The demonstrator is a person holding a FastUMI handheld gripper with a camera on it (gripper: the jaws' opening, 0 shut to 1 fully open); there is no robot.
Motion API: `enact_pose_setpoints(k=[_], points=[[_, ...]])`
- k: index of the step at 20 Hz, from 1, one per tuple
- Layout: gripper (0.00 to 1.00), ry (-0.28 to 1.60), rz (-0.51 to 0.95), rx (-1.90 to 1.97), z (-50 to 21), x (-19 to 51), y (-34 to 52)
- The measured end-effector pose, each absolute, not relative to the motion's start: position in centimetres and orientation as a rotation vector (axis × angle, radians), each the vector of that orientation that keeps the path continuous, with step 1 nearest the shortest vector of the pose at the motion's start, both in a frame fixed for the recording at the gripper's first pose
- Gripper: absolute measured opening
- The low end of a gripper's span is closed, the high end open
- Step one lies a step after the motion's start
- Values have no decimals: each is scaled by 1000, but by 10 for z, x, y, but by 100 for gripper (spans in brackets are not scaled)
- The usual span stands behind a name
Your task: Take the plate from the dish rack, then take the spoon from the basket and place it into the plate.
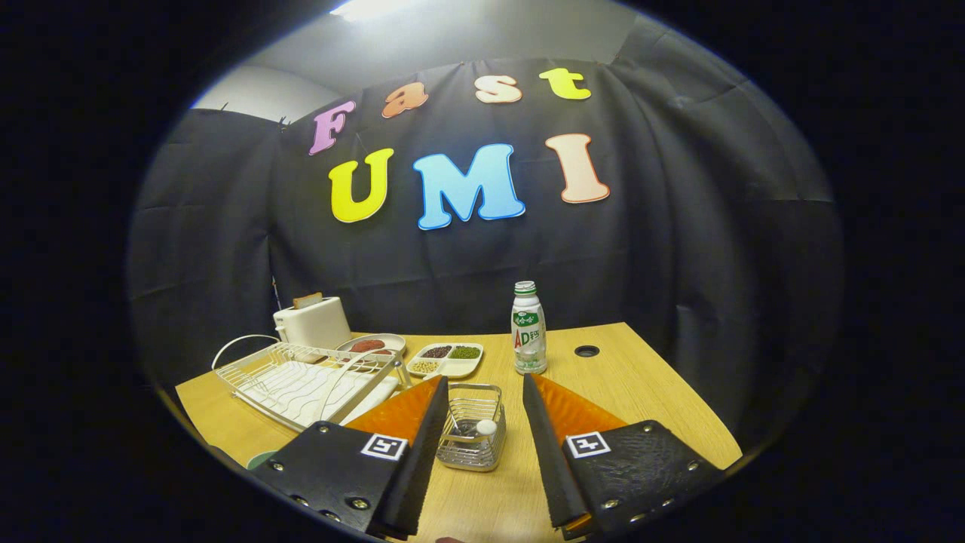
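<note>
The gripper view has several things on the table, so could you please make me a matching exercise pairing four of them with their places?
Things:
1. wire basket
2. bottle
3. toaster
4. dish rack

Places:
A. at the far end of the table, behind the dish rack
B. standing upright beyond the fingers, beside a round hole in the table
C. between the open gripper's fingers, with a white-ended handle in it
D. just left of the left finger, in front of the divided tray

Pairs: 1-C, 2-B, 3-A, 4-D
</note>
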State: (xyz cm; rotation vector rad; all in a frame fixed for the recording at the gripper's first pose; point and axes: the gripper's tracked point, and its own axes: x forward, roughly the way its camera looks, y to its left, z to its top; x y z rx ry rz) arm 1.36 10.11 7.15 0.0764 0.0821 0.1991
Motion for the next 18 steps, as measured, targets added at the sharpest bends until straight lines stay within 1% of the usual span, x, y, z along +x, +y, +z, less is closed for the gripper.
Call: enact_pose_setpoints(k=[3,6,7,8,9,10,11,12,13,14,18], points=[[62,81,186,72,55,35,102],[62,125,183,58,37,49,105],[50,129,186,40,30,52,105],[42,115,191,31,35,50,107],[23,118,212,23,33,49,113],[23,118,212,19,36,46,115],[13,120,217,9,36,45,116],[13,123,220,4,37,45,118],[8,122,217,1,43,42,120],[8,125,230,6,46,40,125],[8,131,208,-12,69,31,122]])
